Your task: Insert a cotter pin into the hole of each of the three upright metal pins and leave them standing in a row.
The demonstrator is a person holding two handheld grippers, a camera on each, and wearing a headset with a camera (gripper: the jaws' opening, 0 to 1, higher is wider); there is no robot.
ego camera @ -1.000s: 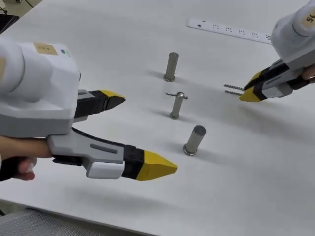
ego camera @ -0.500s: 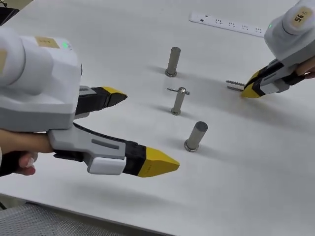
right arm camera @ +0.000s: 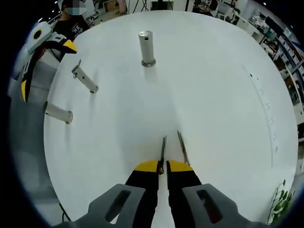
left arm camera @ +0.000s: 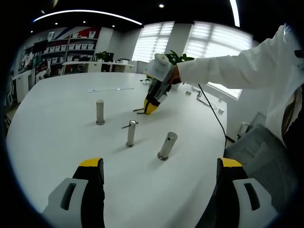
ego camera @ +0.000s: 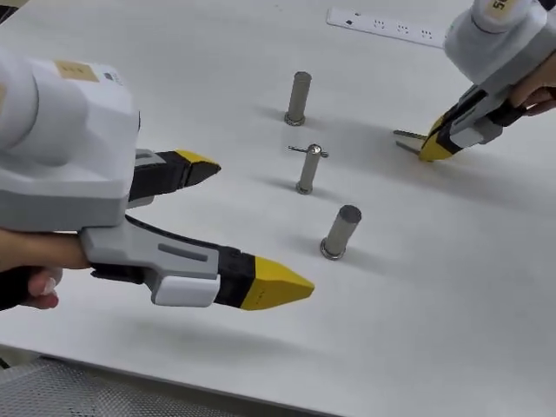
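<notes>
White round table (ego camera: 452, 330), bright office with shelves and window blinds behind. On the tabletop, three upright metal pins in a straight row, set apart from one another: far pin (ego camera: 298, 97), middle pin (ego camera: 307, 174), near pin (ego camera: 340, 233). Pushed crosswise through the top of the middle pin, a cotter pin (ego camera: 306, 151), poking out on both sides. Cross hole near the top of the far pin seen open from the right gripper view. Right gripper (ego camera: 427, 149) off to the right of the row, tip low by the table, jaws clenched on a second cotter pin (ego camera: 407, 139), two slightly splayed legs pointing toward the row, well short of any pin. Left gripper (ego camera: 261, 226) on the near left of the row, above the table, jaws released and spread wide, grasping nothing, aimed at the pins. White power strip (ego camera: 391, 26) lying flat at the far side of the table, beyond the far pin.
</notes>
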